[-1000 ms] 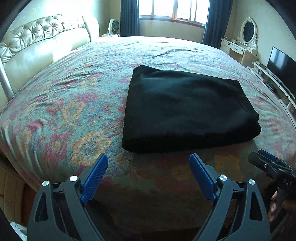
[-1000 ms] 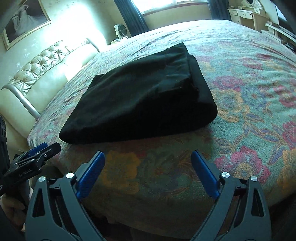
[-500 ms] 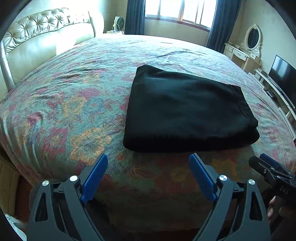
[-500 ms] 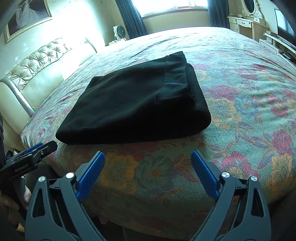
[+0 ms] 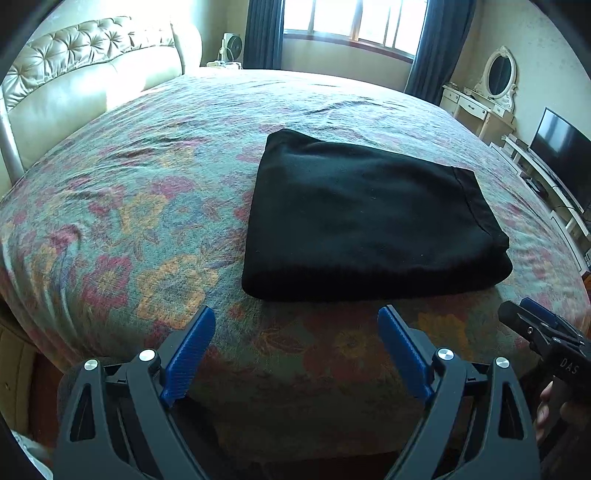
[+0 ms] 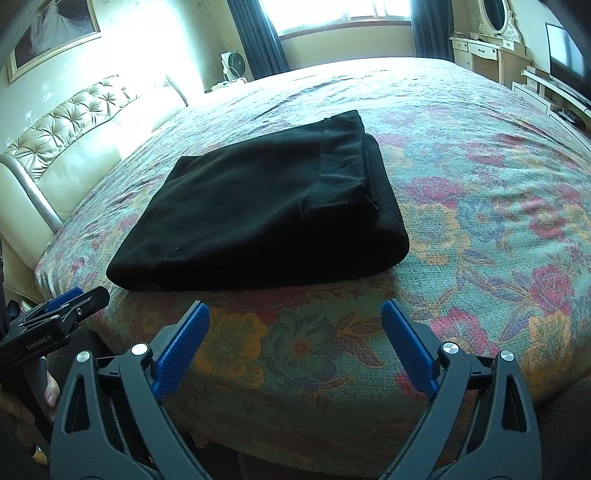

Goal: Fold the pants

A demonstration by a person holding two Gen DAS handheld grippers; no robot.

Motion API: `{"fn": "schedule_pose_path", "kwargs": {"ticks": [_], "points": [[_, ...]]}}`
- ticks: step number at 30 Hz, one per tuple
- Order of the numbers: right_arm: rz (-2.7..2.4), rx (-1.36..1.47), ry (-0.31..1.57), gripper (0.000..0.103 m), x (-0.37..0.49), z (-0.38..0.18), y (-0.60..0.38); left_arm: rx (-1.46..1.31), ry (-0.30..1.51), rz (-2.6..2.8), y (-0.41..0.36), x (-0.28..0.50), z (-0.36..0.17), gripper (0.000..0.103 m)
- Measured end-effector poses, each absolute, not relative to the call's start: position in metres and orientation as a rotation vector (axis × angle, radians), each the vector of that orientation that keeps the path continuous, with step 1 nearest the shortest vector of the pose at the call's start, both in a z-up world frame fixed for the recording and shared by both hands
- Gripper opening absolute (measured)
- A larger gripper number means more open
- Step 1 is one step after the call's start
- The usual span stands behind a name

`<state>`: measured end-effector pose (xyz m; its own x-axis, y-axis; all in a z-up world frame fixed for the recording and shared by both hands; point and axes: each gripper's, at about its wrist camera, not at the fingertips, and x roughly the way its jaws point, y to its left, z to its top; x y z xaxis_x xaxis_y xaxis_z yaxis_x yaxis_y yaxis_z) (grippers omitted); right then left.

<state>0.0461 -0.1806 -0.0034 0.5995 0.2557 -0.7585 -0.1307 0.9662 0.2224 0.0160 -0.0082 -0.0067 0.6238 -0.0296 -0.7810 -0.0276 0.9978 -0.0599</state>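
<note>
The black pants lie folded into a flat rectangle on the floral bedspread; they also show in the right wrist view, waistband at the far right. My left gripper is open and empty, held back from the bed's near edge, short of the pants. My right gripper is open and empty, also off the near edge. Each gripper shows at the side of the other's view: the right one, the left one.
A cream tufted headboard runs along the left. A dresser with an oval mirror and a TV on a low stand line the right wall. A window with dark curtains is at the back.
Both grippers have drawn back and risen a little from the bed edge, so the pants look smaller and farther away. The pants have not moved. Both grippers stay open.
</note>
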Motion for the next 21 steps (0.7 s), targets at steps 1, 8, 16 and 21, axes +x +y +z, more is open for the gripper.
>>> {"fn": "schedule_pose_path", "kwargs": {"ticks": [1, 8, 16, 21], "points": [[0.225, 0.148, 0.902, 0.094, 0.0462, -0.0033, -0.1801, -0.062, 0.895, -0.005, -0.0095, 0.0157, -0.0058, 0.088], [0.237, 0.141, 0.912, 0.094, 0.0461, -0.0043, -0.1762, -0.057, 0.889, 0.004, -0.0097, 0.0154, -0.0044, 0.088], [0.240, 0.136, 0.925, 0.094, 0.0457, -0.0060, -0.1730, -0.051, 0.900, 0.030, -0.0058, 0.0169, -0.0089, 0.088], [0.244, 0.131, 0.932, 0.094, 0.0456, -0.0075, -0.1713, -0.058, 0.903, 0.032, -0.0049, 0.0169, -0.0093, 0.088]]}}
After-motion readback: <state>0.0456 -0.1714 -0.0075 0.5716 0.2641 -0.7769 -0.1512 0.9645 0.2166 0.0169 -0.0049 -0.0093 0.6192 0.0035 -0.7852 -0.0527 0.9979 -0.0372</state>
